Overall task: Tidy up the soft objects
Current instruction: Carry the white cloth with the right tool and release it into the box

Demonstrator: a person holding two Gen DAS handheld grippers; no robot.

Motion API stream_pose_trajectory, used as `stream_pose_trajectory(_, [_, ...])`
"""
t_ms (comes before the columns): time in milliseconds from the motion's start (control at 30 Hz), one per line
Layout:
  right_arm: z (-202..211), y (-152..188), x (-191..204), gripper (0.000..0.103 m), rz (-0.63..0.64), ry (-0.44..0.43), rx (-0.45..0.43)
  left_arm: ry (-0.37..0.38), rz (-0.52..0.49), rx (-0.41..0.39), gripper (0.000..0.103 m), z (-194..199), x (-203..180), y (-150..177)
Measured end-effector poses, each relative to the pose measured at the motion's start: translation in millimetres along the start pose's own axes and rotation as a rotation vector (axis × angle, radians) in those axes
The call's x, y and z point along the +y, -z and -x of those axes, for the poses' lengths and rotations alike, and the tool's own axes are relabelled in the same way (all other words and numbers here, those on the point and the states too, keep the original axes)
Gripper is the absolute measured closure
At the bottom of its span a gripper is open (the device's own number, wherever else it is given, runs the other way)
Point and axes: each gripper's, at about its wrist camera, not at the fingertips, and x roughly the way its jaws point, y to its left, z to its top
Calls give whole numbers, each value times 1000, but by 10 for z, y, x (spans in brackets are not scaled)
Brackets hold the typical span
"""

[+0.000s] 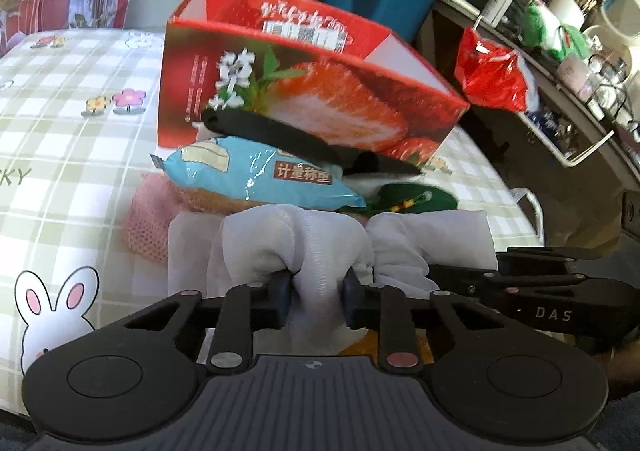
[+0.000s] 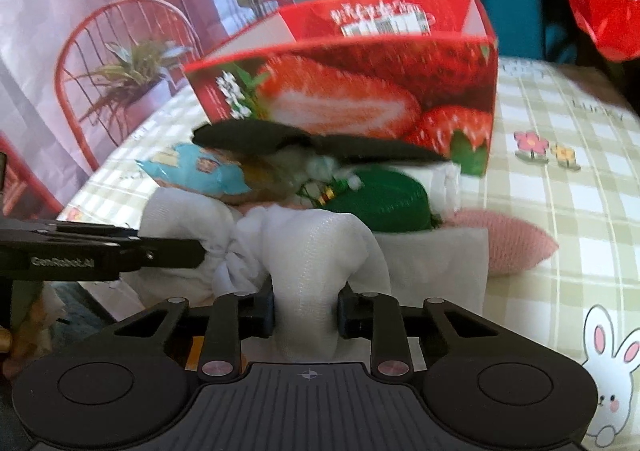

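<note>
White cloth [image 1: 320,239], bunched on the checked bed [image 1: 60,99] before a red strawberry box [image 1: 304,91], is pinched by both left gripper [image 1: 316,297] and right gripper [image 2: 306,309] fingers, likely awaiting a lift boxward.

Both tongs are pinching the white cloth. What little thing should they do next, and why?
Probably lift the white cloth a little, both together. The left tongs and right tongs each pinch a bunch of it, so it looks held at two spots. The blue snack bag and green pouch lie just behind it, and the red strawberry box stands open beyond.
</note>
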Motion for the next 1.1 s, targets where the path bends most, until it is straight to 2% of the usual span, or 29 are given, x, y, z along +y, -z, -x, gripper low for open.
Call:
stream_pose_trajectory(133, [179, -81, 60, 78, 25, -15, -58, 24, -34, -41, 82, 183, -75, -67])
stream_pose_trajectory(400, [560, -296, 127, 78, 63, -21, -172, 78, -72, -131, 83, 566, -226, -272])
stream_pose_trajectory(667, [829, -656, 177, 78, 108, -31, -281, 78, -115, -245, 83, 773, -402, -689])
stream_pose_trajectory(867, [893, -1030, 151, 78, 139, -29, -337, 53, -151, -328, 83, 788, -534, -1112])
stream_pose_trajectory(1100, [797, -1564, 62, 78, 171, 13, -439, 8, -191, -388, 83, 514, -560, -1622])
